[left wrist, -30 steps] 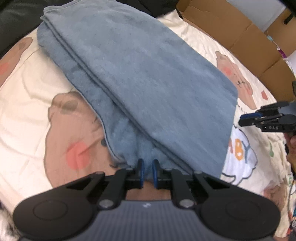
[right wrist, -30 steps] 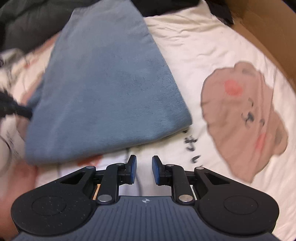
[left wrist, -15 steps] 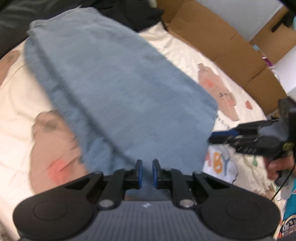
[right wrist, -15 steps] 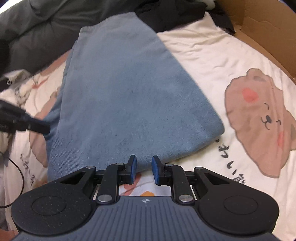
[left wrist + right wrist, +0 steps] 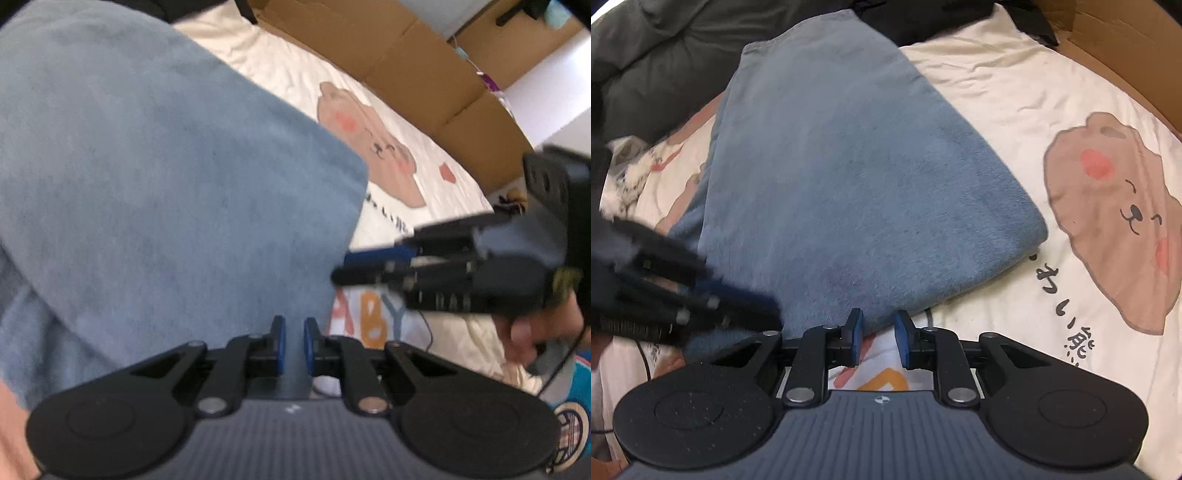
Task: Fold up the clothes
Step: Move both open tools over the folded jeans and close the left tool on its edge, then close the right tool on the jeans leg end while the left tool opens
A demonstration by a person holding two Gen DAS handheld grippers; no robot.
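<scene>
Folded blue garment (image 5: 849,177) lay on bear-print sheet (image 5: 1015,110) ahead of both claws, left gripper (image 5: 294,341) pinched its near edge, right gripper (image 5: 877,338) parted, empty, cardboard box wall (image 5: 399,62) beyond.

left tongs (image 5: 293,345) carried blue garment's (image 5: 166,177) near edge toward 12 o'clock; right tongs (image 5: 878,341) closed in from 3 o'clock, alongside.
</scene>
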